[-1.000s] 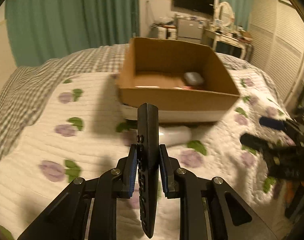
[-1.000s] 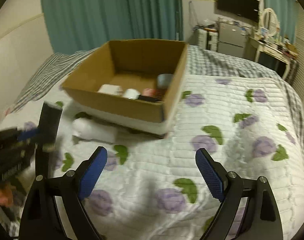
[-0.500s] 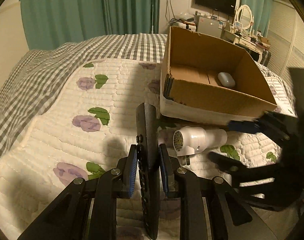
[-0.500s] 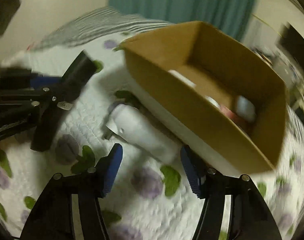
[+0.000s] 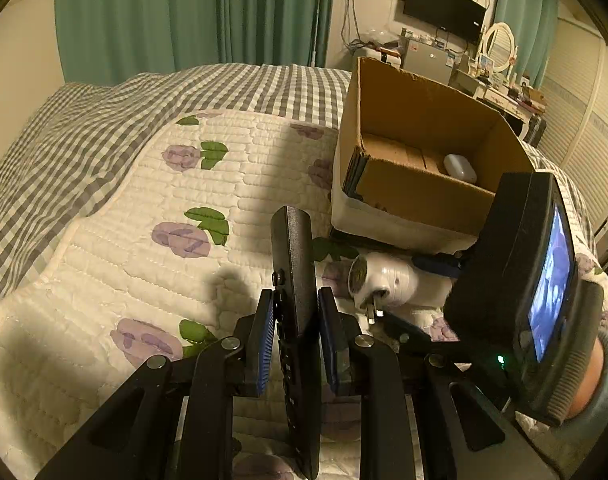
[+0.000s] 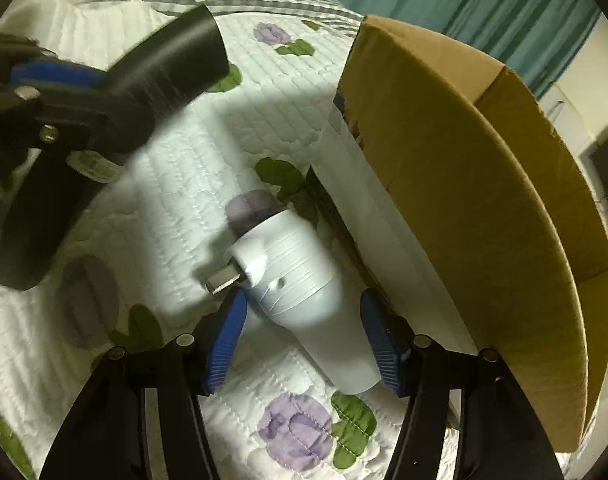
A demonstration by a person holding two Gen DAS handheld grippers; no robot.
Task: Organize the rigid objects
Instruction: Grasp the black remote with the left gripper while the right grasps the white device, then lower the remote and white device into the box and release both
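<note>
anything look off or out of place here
The cardboard box has a torn, frayed near corner. The white plug-in device lies on its side on the quilt beside the box, not in it.

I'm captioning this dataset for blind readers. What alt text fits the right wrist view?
The open right tongs straddle a white plug-in device lying on a floral quilt beside a cardboard box. At upper left, the left tongs hold a black remote.
</note>
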